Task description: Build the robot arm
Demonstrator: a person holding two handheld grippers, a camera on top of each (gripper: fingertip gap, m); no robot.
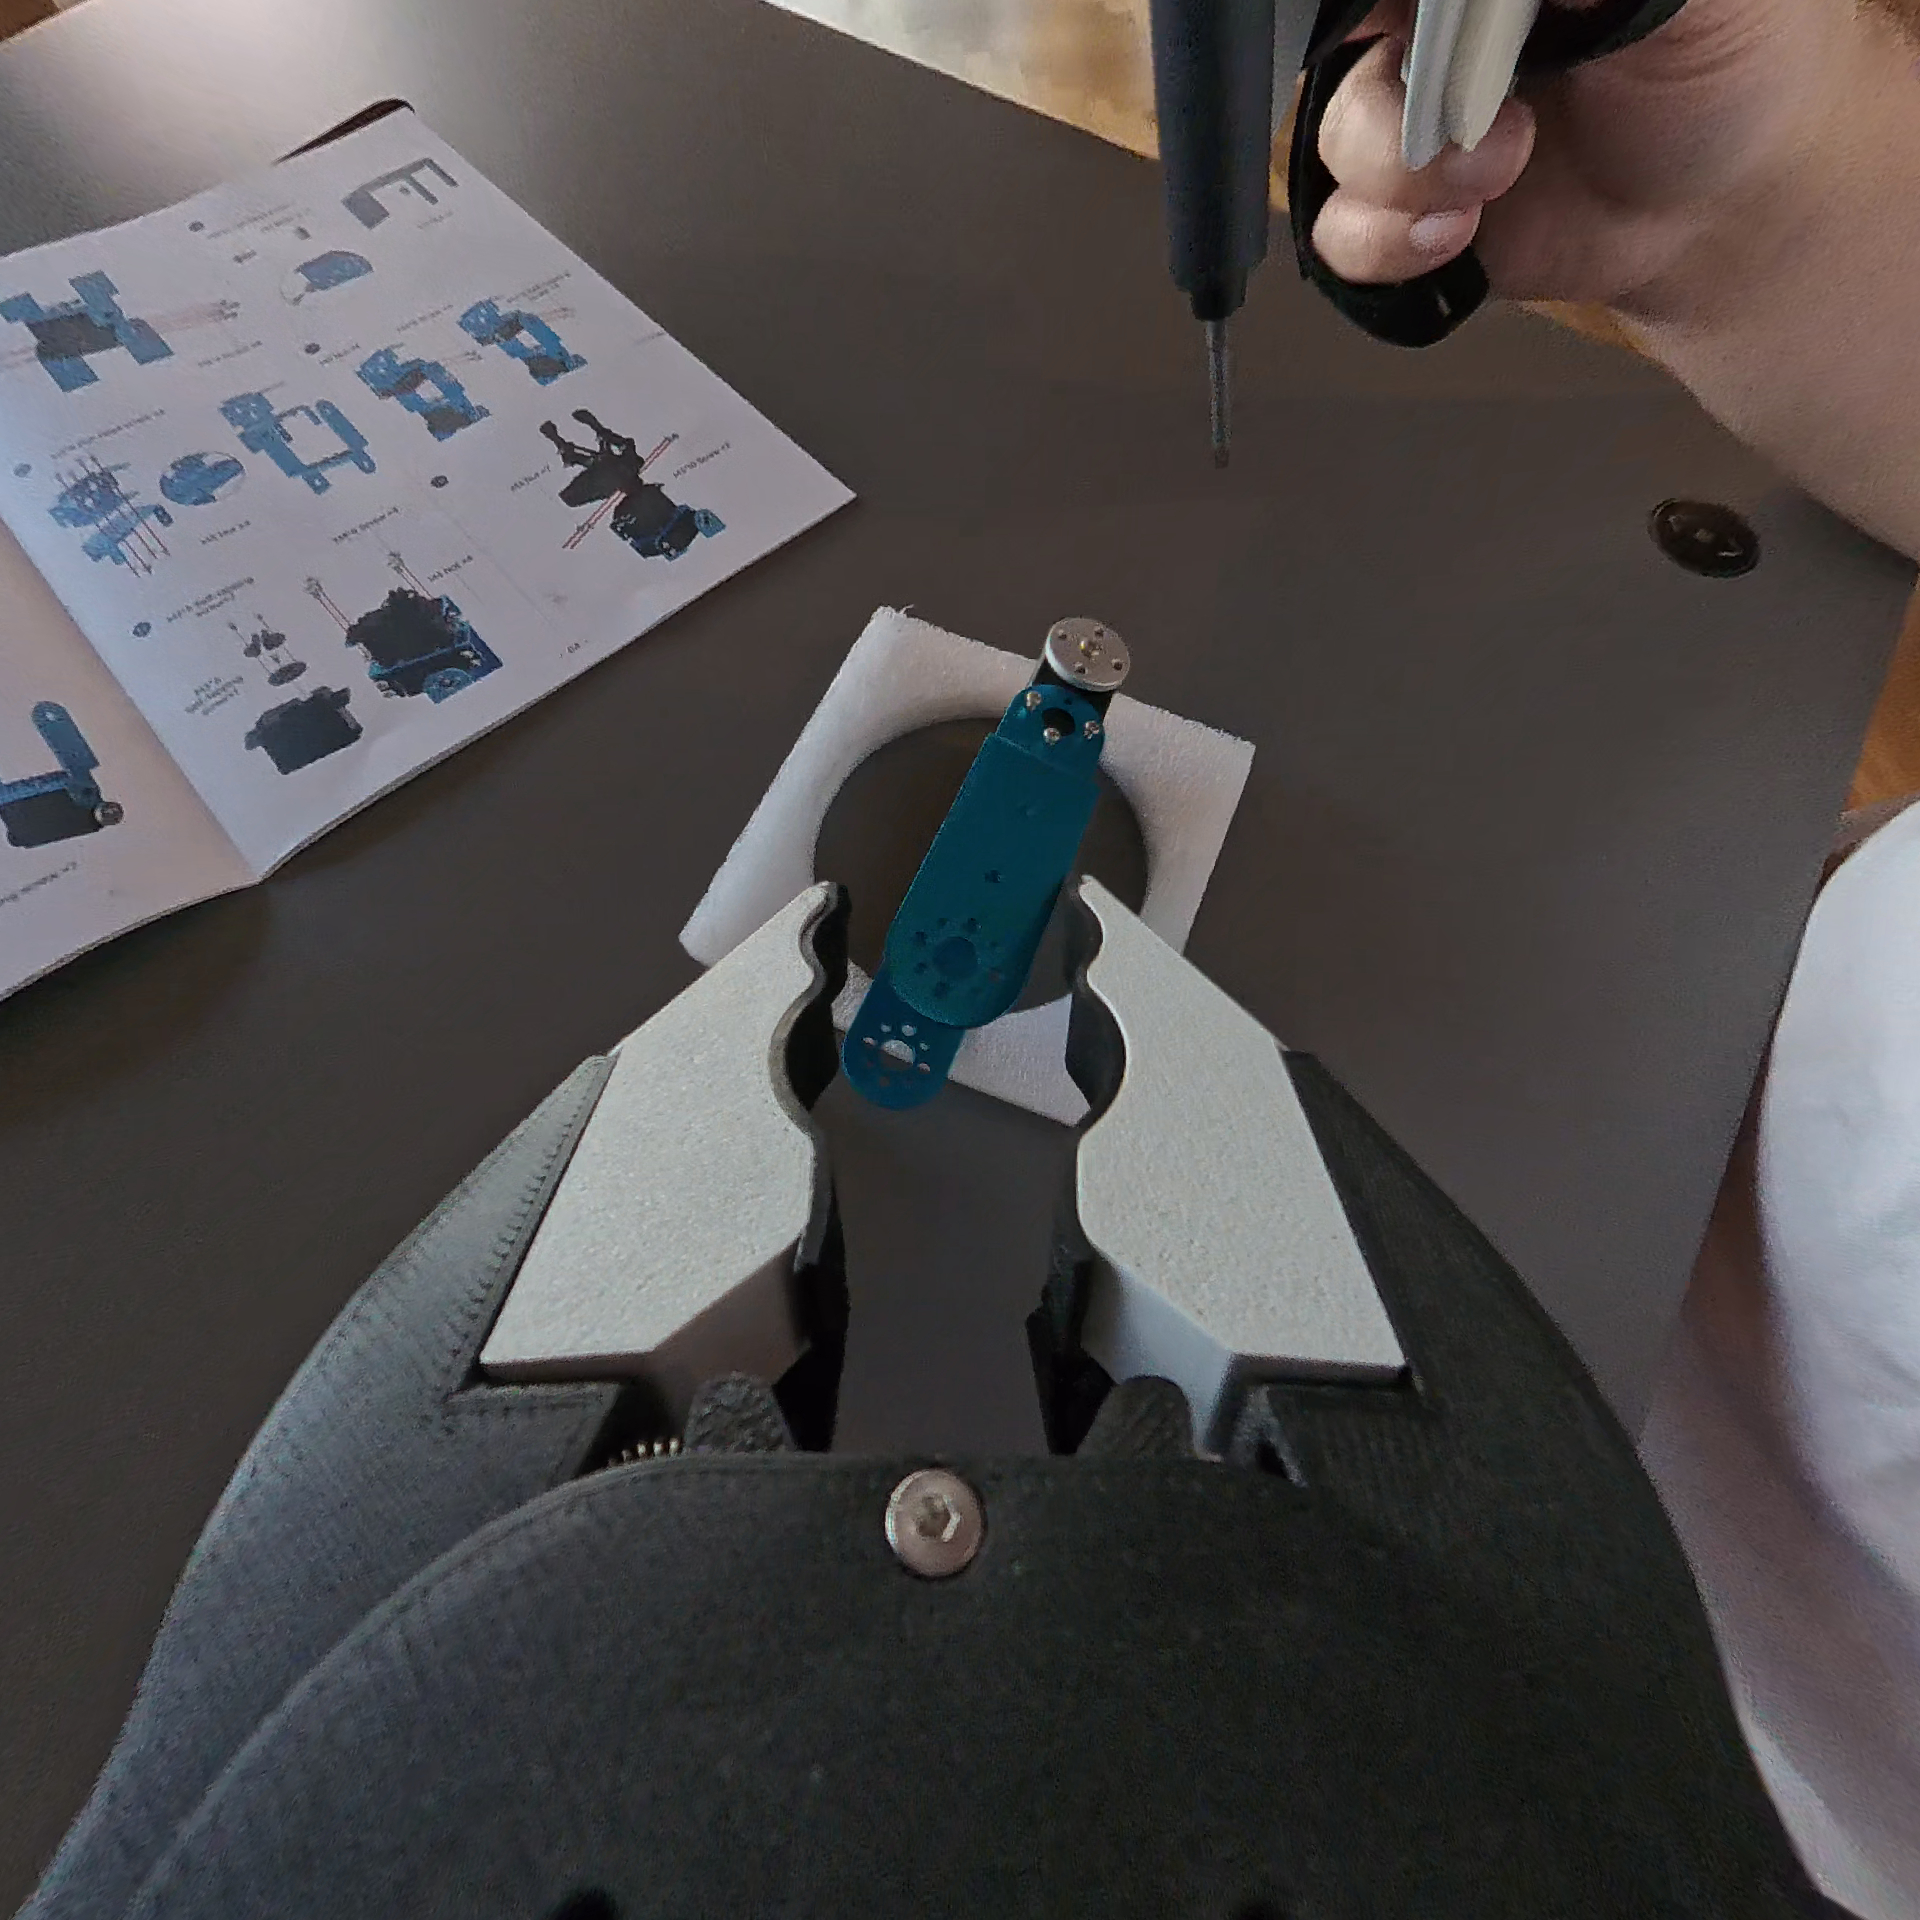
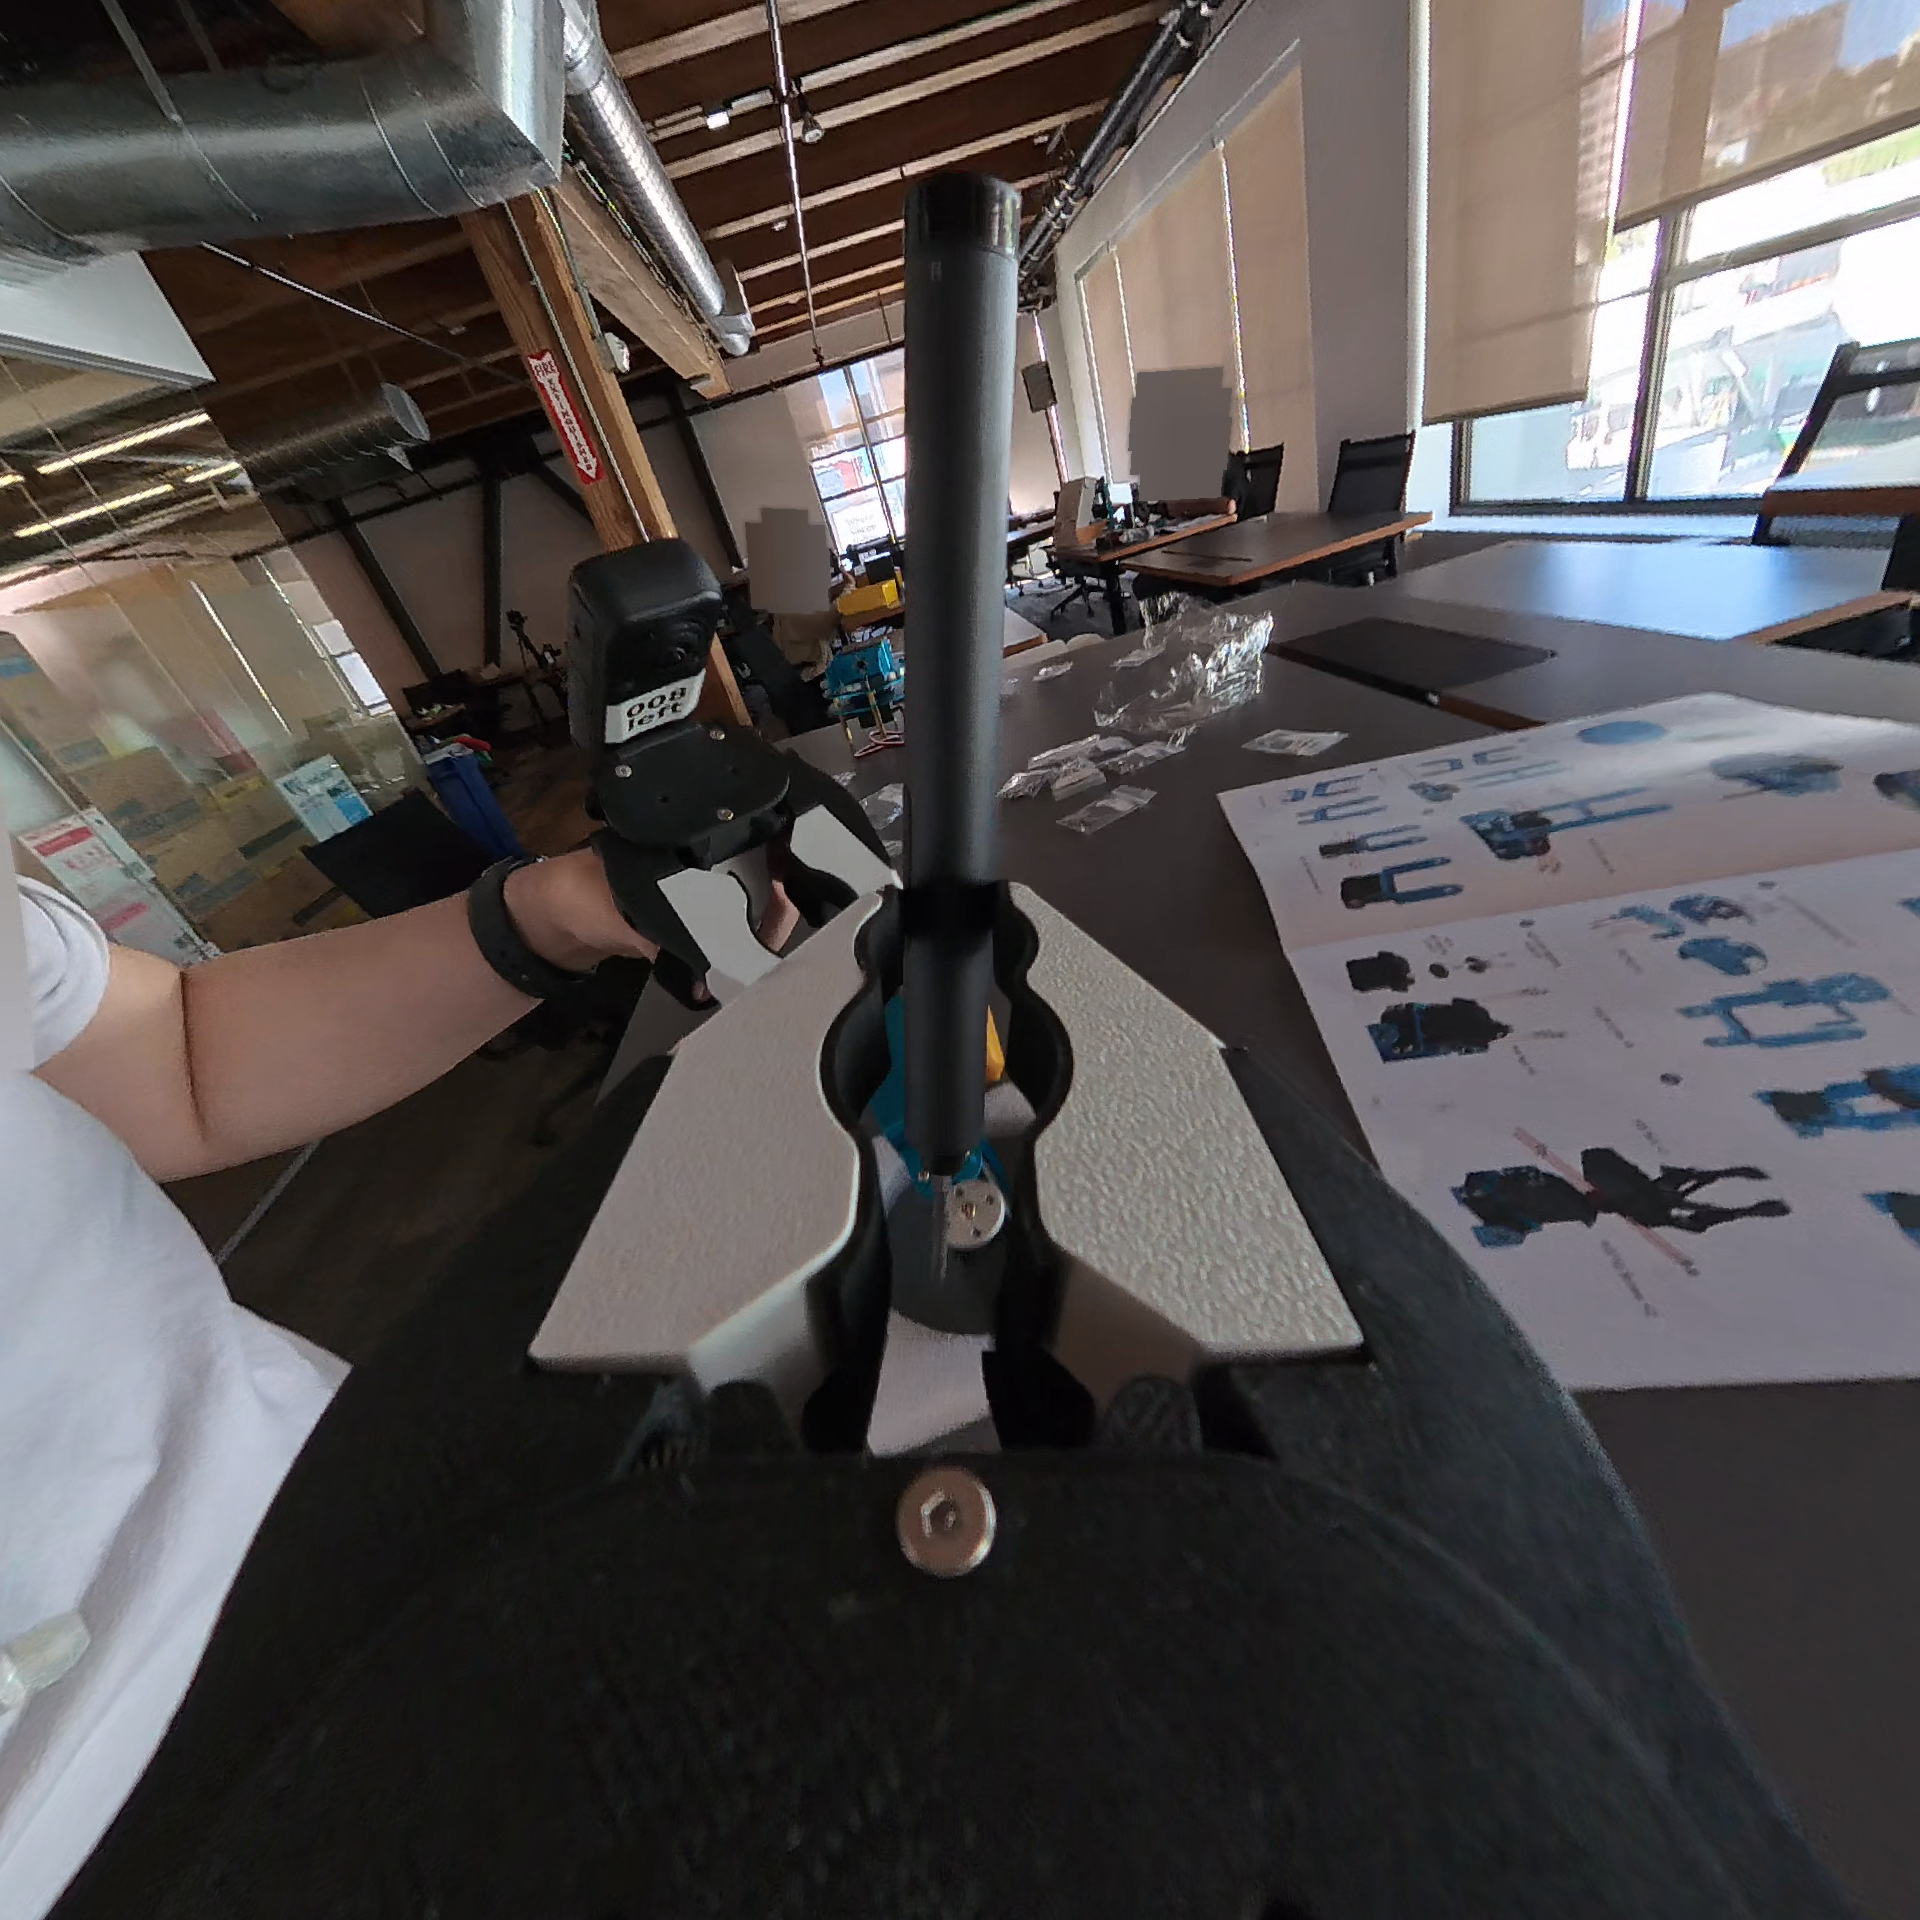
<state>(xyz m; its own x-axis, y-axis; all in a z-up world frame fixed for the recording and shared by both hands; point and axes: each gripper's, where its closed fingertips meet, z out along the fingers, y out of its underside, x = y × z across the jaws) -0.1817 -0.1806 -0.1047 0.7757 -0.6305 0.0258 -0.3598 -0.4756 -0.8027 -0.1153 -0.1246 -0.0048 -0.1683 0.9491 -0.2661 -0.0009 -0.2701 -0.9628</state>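
My left gripper (image 1: 951, 909) is open, its jaws on either side of a blue metal bracket (image 1: 977, 883). The bracket lies on a white foam square (image 1: 1184, 790) with a round hole, and a silver round disc (image 1: 1086, 652) is at its far end. My right gripper (image 2: 948, 906) is shut on a dark grey electric screwdriver (image 2: 951, 623), held upright with its bit down. The bit hangs just above the silver disc (image 2: 979, 1216) and the bracket (image 2: 896, 1127). In the left wrist view the screwdriver (image 1: 1210, 208) hovers beyond the disc, below the right gripper (image 1: 1455, 83).
An open instruction booklet (image 1: 343, 468) lies on the dark table to the left, and shows in the right wrist view (image 2: 1610, 987). Small clear plastic bags (image 2: 1143, 748) are scattered farther back. A round metal fitting (image 1: 1704, 535) sits in the tabletop. The person's white shirt (image 1: 1829, 1247) is at the right. My hands' fingertips stand some 15 centimetres from each other. The right gripper is farther from the white foam square (image 1: 1184, 790), some 15 centimetres, than the left, some 8 centimetres. Look for it in the right wrist view (image 2: 898, 1369) too.
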